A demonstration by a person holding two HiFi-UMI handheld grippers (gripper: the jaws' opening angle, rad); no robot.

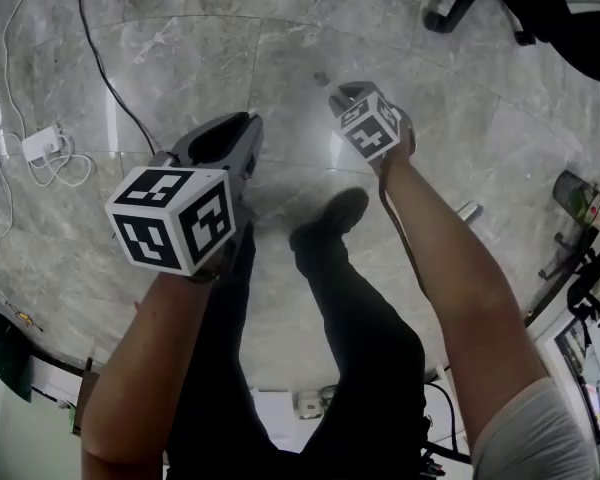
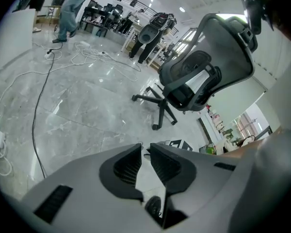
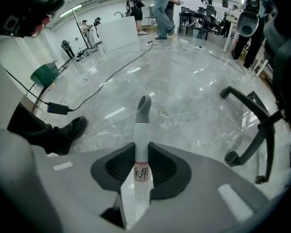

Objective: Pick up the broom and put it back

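White broom handle [image 3: 141,130] with a grey tip, pinched tight in the right tongs [image 3: 142,152], up above the marble floor [image 1: 180,58]. Left tongs [image 2: 145,152] nearly closed, nothing inside. Brush end hidden. Lift slowly, squeeze hard so no slipping, and bring the left tongs onto the handle to stop swinging. Watch the office chair [image 2: 194,81] nearby.

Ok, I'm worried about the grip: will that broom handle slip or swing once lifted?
The broom handle looks smooth and glossy, so it may slip in the right gripper. It seems rigid, yet gripped near its grey tip, the unseen rest could swing.
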